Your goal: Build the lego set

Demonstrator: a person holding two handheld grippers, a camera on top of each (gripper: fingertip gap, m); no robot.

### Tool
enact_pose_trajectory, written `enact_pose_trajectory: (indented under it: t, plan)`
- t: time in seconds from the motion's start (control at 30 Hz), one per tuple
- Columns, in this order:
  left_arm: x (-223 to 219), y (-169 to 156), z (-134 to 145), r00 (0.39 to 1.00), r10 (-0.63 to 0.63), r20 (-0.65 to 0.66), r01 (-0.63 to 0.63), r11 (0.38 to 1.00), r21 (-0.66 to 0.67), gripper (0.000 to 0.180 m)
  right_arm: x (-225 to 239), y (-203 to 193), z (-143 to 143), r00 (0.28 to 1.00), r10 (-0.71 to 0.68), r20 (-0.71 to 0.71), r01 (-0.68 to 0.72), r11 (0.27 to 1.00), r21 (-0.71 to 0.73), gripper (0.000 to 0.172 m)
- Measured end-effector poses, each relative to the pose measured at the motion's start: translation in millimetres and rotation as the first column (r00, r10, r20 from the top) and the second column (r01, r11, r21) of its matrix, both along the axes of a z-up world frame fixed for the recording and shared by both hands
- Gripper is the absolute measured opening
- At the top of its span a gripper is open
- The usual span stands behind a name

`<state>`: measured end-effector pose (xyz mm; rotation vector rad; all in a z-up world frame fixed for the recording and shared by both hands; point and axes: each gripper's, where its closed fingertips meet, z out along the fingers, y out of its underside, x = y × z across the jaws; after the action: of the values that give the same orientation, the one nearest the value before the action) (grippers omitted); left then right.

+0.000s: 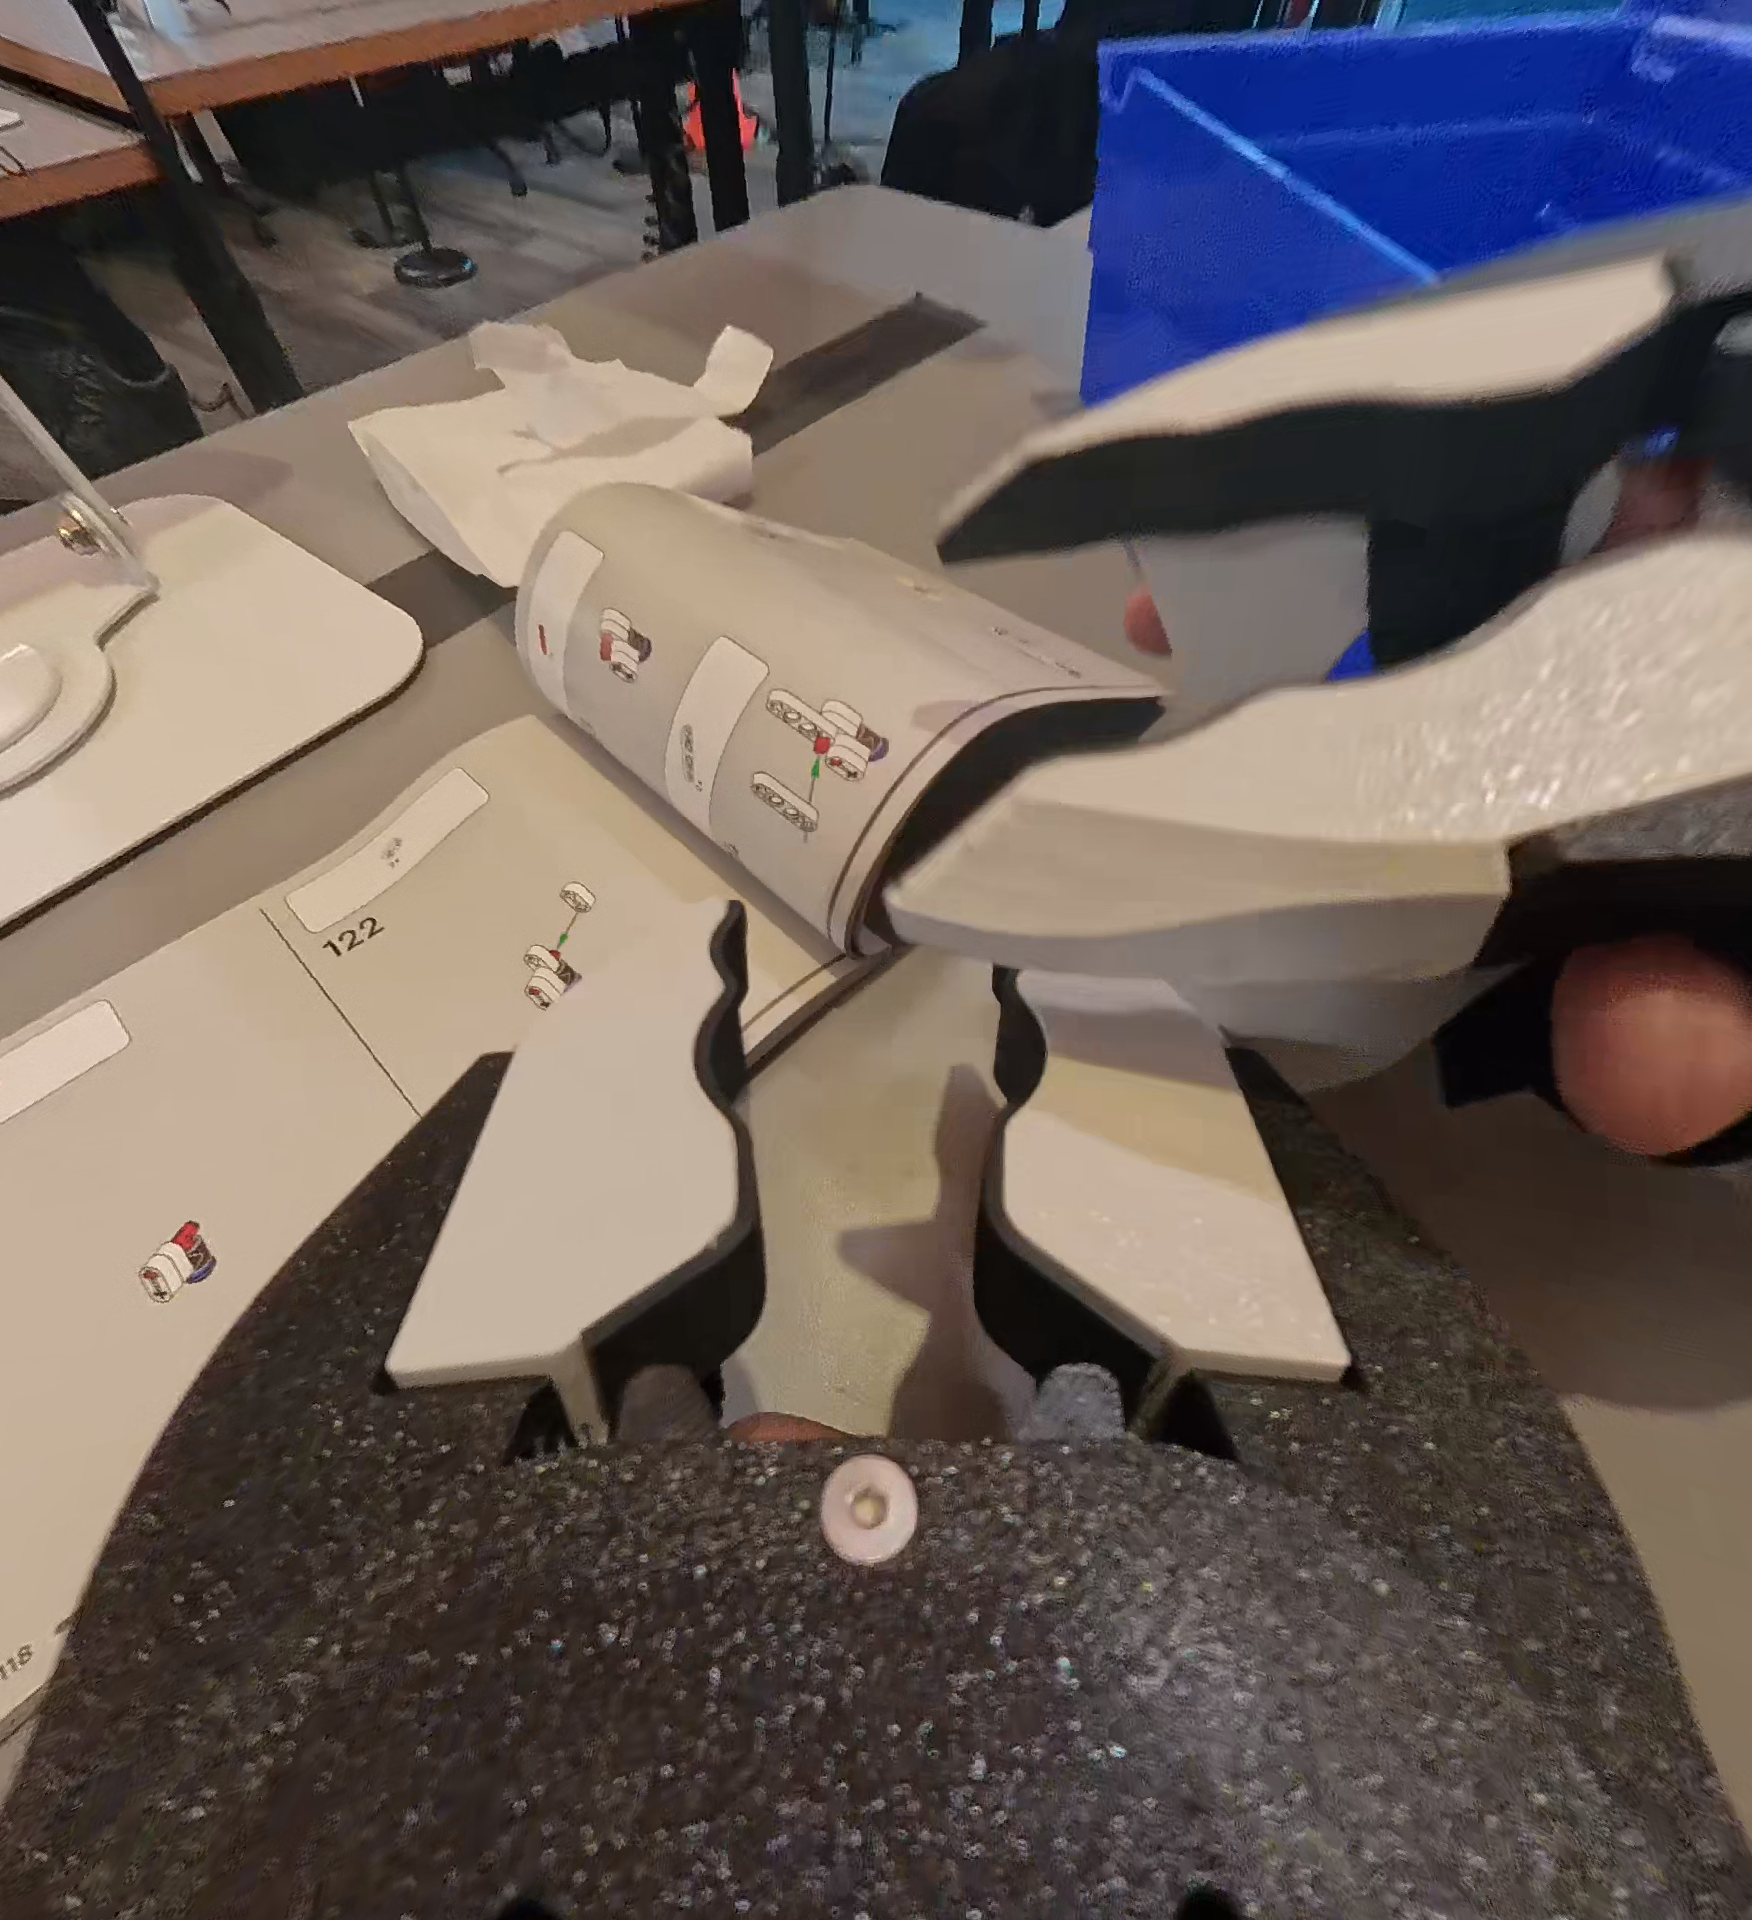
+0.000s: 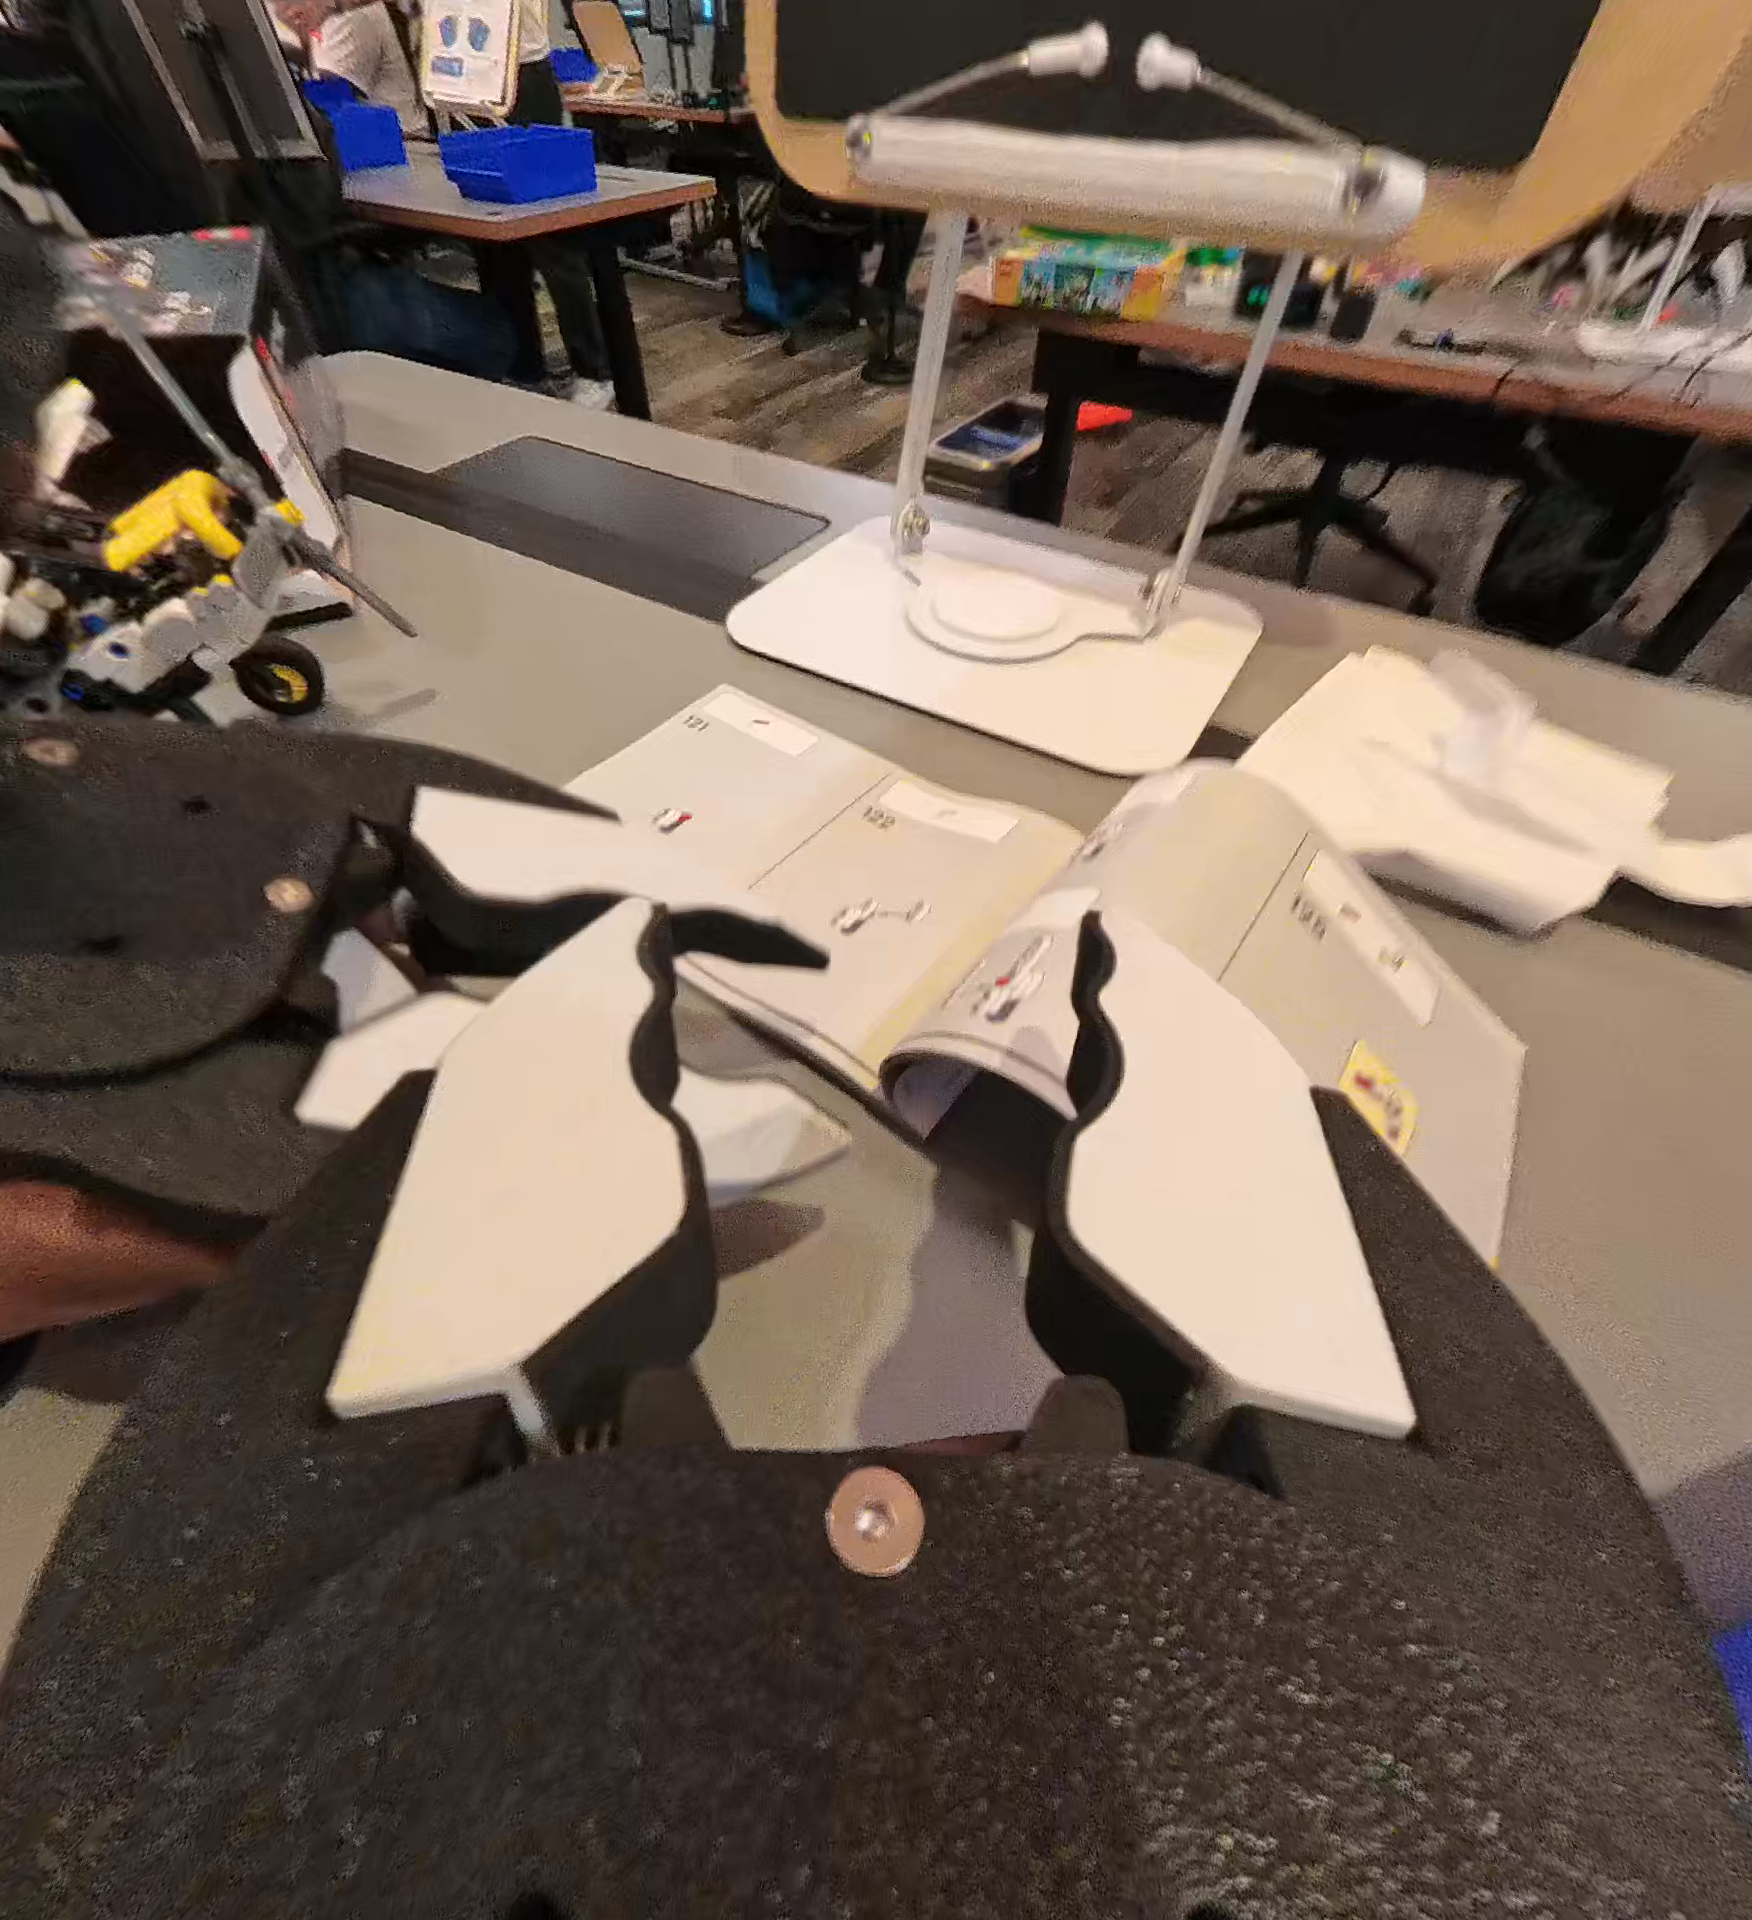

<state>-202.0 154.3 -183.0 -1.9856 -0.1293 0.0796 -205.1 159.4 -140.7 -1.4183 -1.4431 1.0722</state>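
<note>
An instruction booklet (image 1: 228,1143) lies open on the grey table (image 1: 1578,1299). Its right-hand pages (image 1: 747,644) are curled up into a roll. My left gripper (image 1: 872,977) is open over the booklet's near edge, and its pads press on nothing. My right gripper (image 1: 924,717) reaches in from the right with its fingers wide apart. Its lower finger (image 1: 1215,831) is tucked into the open end of the roll and its upper finger (image 1: 1267,416) is above it. In the right wrist view the right gripper (image 2: 872,935) is open, with the curled pages (image 2: 1194,862) beside its right finger. The left gripper (image 2: 716,888) shows at the left.
A white lamp base (image 1: 176,644) stands behind the booklet, also in the right wrist view (image 2: 997,665). Crumpled white paper (image 1: 560,436) lies behind the roll. A blue bin (image 1: 1423,187) stands at the far right. A toy brick vehicle (image 2: 155,592) sits at the table's left. Left tips and right tips are each some 25 cm from the toy brick vehicle (image 2: 155,592).
</note>
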Motion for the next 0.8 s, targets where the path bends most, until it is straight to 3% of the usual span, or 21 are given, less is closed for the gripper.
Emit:
enact_pose_trajectory:
  t: [0.17,0.4,0.67,0.8]
  plan:
    - [-6,0,-10,0.998,0.0,0.067,0.004,0.998,-0.061,0.065,3,5,-18,0.999,-0.034,0.043,0.036,0.998,-0.06,0.083]
    - [15,7,-22,0.968,-0.198,0.156,0.22,0.966,-0.135,0.072,9,5,-28,0.993,0.002,0.118,0.024,0.977,-0.214,0.085]
    - [22,13,-22,0.959,-0.268,0.088,0.278,0.95,-0.143,0.075,7,6,-25,0.989,0.026,0.147,0.021,0.951,-0.309,0.091]
    - [22,13,-22,0.955,-0.272,0.116,0.286,0.948,-0.137,0.076,4,4,-25,0.986,0.055,0.159,0.002,0.942,-0.337,0.09]
